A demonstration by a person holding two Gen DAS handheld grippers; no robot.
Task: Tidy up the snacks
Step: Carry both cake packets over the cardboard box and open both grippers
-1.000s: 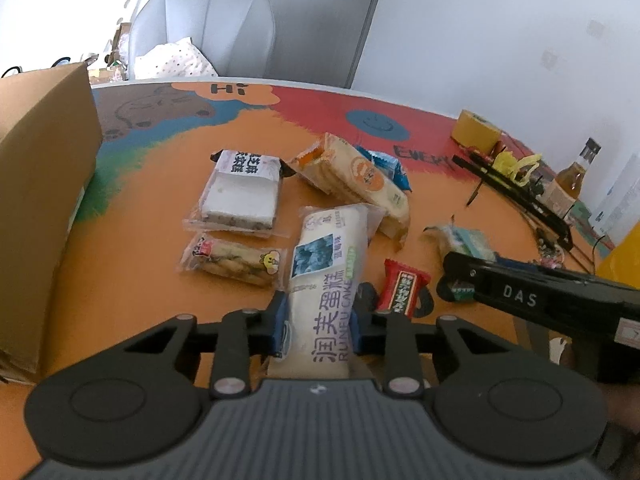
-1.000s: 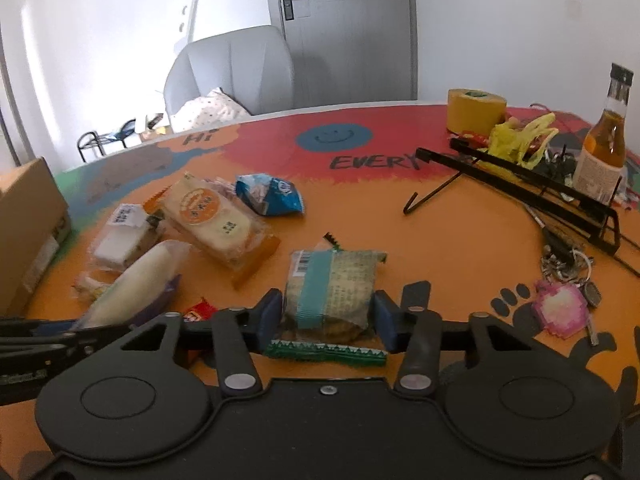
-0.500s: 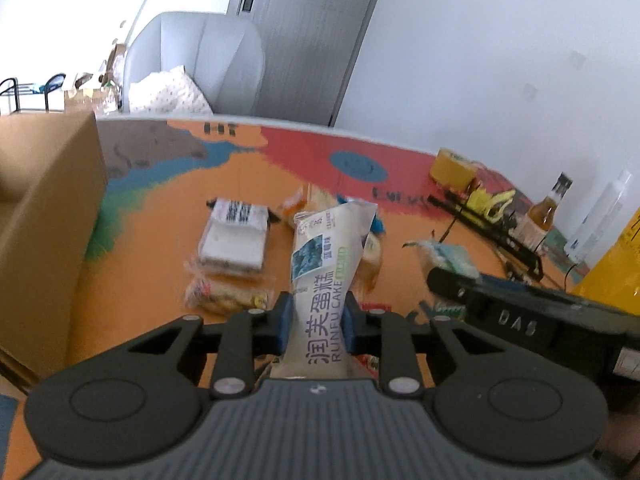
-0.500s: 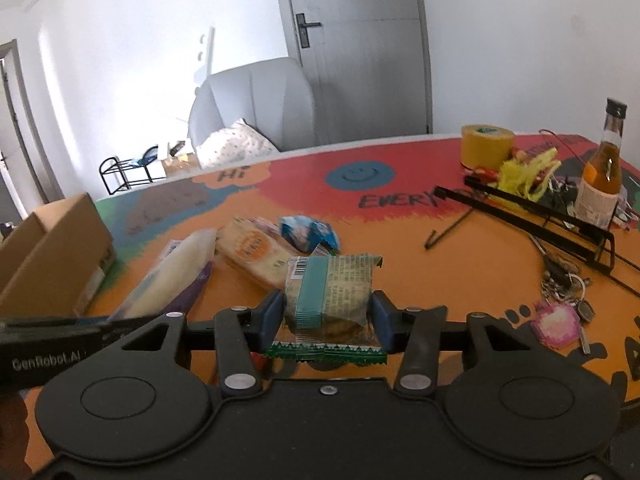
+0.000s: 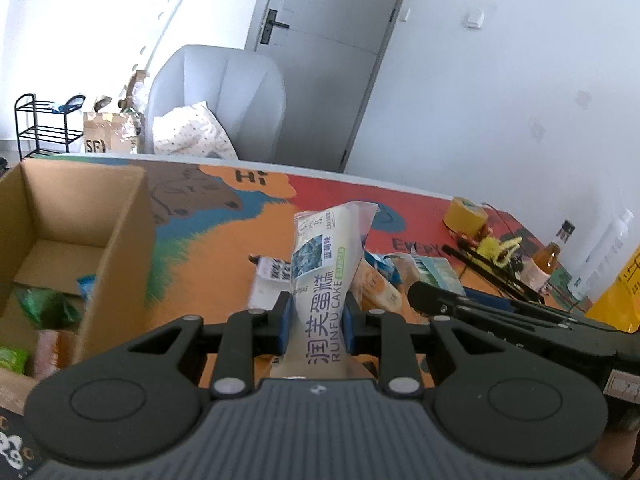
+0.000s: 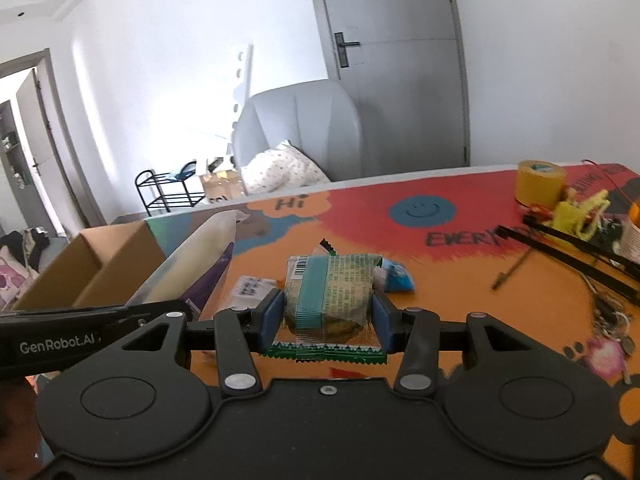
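Our left tongs (image 5: pixel 314 322) pinch the soft cake packet (image 5: pixel 326 280) low; right tongs (image 6: pixel 327 318) pinch the light, crushable cookie pack (image 6: pixel 330 292) mid-body.

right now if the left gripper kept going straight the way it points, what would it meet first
Probably the snack packets on the table: the white packet with black print lies nearest ahead of the left gripper, which grips the Runfu cake pack. The cardboard box sits off to its left. Depth is unclear.

Cream cake packet (image 5: pixel 326 268), teal-banded green snack (image 6: pixel 330 292), brown cardboard box (image 5: pixel 80 216), orange-red table (image 6: pixel 460 280).
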